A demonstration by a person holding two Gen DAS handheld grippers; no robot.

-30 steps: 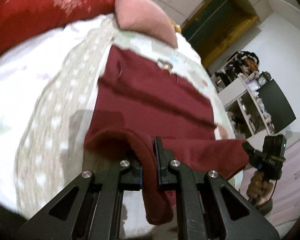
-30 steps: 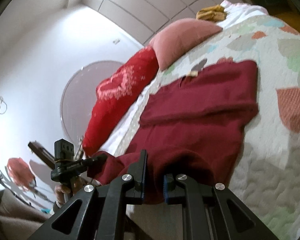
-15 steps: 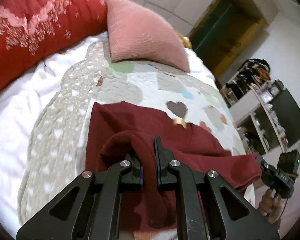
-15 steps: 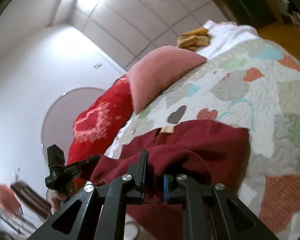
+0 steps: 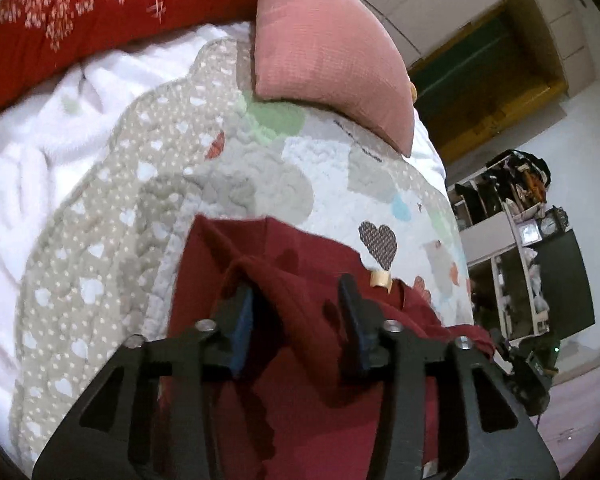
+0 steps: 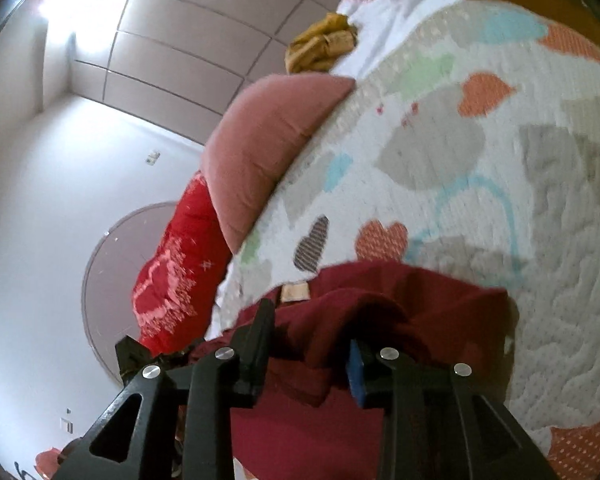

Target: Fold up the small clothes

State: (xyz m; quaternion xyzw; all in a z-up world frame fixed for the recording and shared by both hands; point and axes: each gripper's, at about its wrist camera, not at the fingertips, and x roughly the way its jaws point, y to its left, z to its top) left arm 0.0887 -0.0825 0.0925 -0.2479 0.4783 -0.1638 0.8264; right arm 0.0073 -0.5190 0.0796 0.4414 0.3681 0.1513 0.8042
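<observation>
**Both tools letting go over the dark red garment**

Dark red garment lying on the heart-patterned quilt of the bed, doubled over on itself, tan neck label at its far edge. A raised ridge of the cloth standing between the fingers of each tool.

Left tool: jaws opening, gap wide, blue pads clear of the fold that rises between them. Right tool: jaws opening too, gap narrower, bunched cloth between the fingers, pads not seen pressing it.

Beyond the garment, pink cushion on the quilt's far end, red patterned pillow to its left over a white fleece blanket. Yellow cloth bundle at the bed's far corner in the right wrist view. Shelving against the wall past the bed.
</observation>
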